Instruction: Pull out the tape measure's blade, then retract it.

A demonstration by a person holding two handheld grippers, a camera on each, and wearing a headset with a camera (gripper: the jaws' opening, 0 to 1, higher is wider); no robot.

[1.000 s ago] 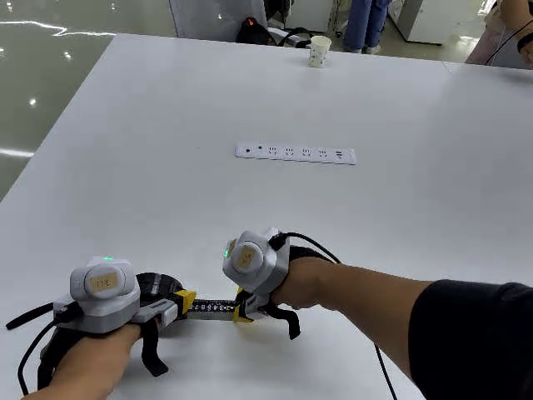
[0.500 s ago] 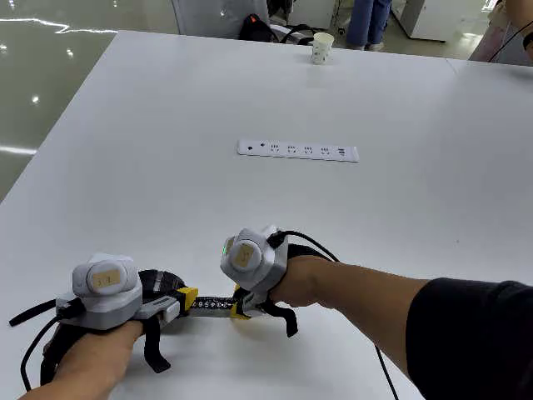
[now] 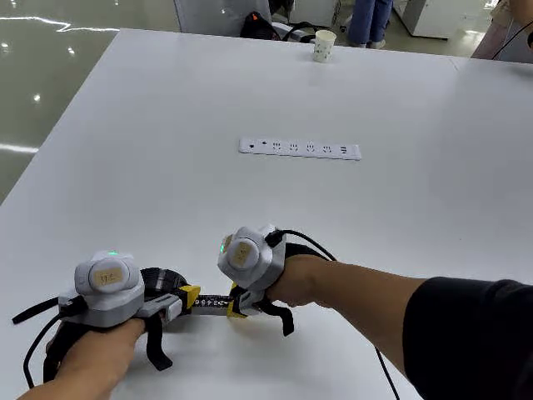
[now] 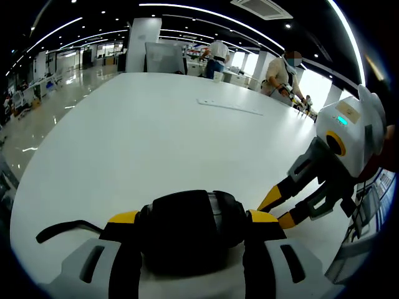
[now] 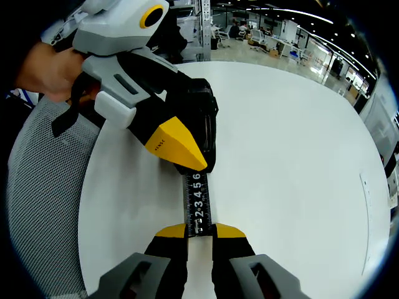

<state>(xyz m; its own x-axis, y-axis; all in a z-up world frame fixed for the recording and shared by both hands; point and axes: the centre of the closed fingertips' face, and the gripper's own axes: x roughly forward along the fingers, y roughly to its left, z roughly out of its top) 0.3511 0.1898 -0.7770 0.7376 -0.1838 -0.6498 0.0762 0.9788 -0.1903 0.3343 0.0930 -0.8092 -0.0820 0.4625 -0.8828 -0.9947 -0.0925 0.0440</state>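
Note:
The black tape measure (image 4: 189,233) sits low on the white table (image 3: 375,208), near its front edge, and my left gripper (image 3: 178,297) is shut on its round body (image 3: 161,282). A short length of the blade (image 5: 197,200), with printed numbers, runs out of the case (image 5: 201,121) to my right gripper (image 5: 199,232), which is shut on the blade's end. In the head view the right gripper (image 3: 236,306) lies just right of the left one, with the blade (image 3: 212,302) stretched between them. In the left gripper view, the right gripper (image 4: 278,210) comes in from the right.
A white power strip (image 3: 300,149) lies mid-table, well beyond both grippers. A paper cup (image 3: 323,46) stands at the far edge, where people are standing. A grey mesh chair (image 5: 43,187) is beside the table's near edge. The floor drops off to the left.
My right gripper has drifted slightly left toward the left one, so the exposed blade looks a little shorter. The head camera has tilted, shifting the whole picture.

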